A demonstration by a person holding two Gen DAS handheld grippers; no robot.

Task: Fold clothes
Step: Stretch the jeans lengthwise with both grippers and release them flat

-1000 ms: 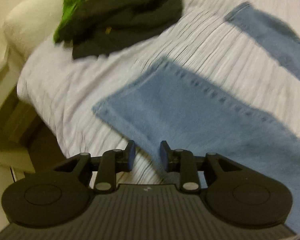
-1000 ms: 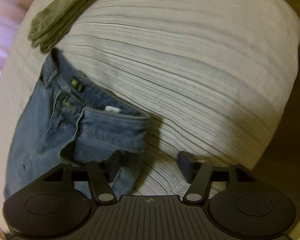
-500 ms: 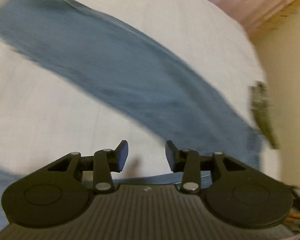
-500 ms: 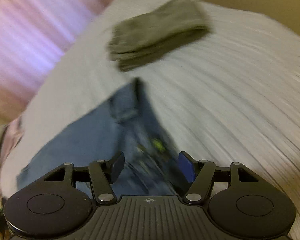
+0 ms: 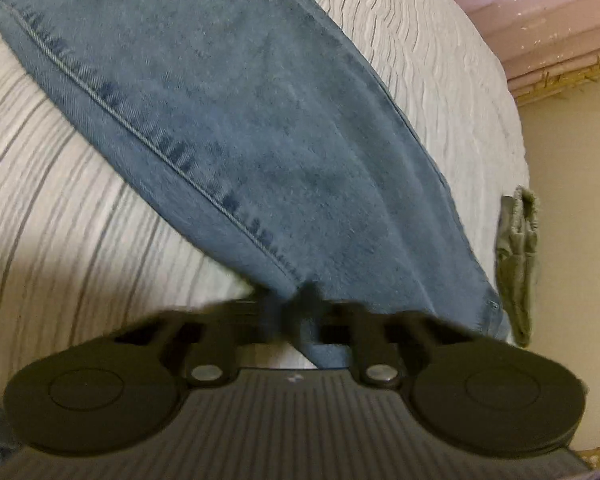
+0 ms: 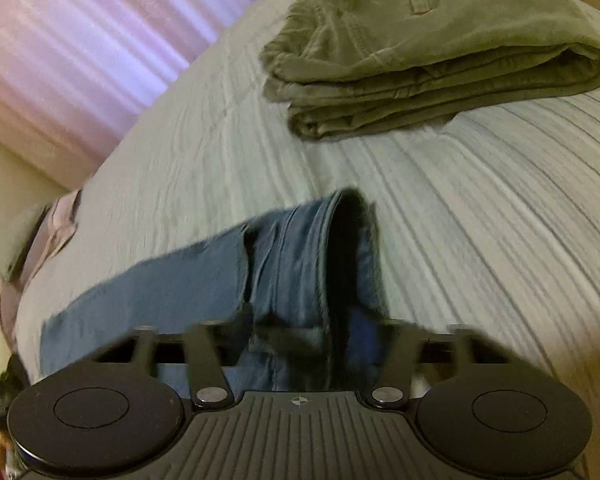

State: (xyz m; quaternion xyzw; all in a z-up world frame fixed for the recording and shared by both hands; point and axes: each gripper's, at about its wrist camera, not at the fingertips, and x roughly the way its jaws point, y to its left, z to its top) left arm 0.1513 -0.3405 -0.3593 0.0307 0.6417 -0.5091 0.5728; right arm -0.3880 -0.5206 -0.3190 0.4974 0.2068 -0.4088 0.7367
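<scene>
Gripping the seam edge of the blue jeans, the left tool has its fingers pinched together on denim; the leg runs diagonally across the striped bed, folded olive trousers at the far edge. Right wrist view: right tool clamped on the jeans' waistband, olive trousers lying well beyond.

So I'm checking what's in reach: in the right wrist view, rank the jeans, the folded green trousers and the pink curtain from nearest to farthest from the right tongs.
1. Jeans: between the right tongs, at the bottom centre.
2. Folded green trousers: farther up the bed, upper right.
3. Pink curtain: beyond the bed's edge, upper left.
</scene>
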